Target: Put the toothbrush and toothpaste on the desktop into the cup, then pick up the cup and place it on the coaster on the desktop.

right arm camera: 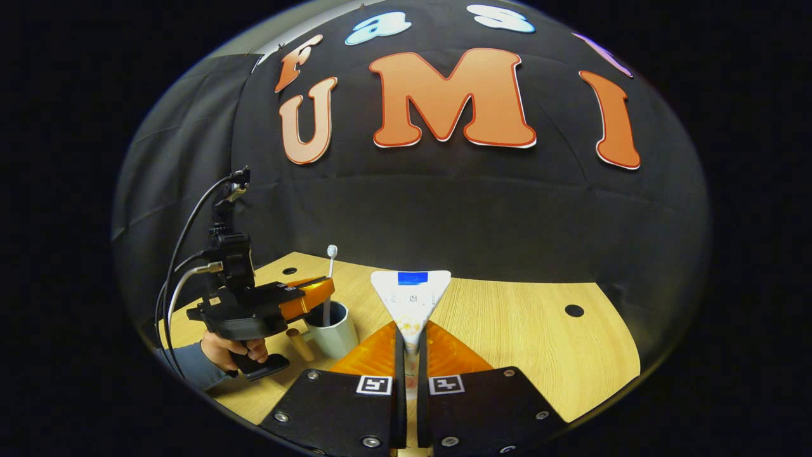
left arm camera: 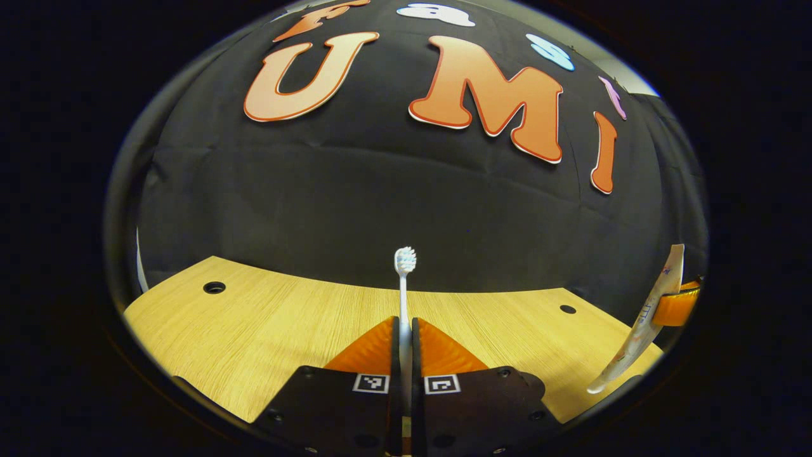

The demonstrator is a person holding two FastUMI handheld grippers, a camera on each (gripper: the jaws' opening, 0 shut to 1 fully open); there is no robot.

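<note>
Table carrying cup; left tool clenched on brush, upright with handle seemingly inside the cup for dropping in; right tool clamped on paste, raised nearby, likely waiting its turn.

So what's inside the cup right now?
The toothbrush stands upright with its lower end in the cup, held by the left tool. The cup's wall hides the bottom. The toothpaste is outside, in the right tool.
</note>
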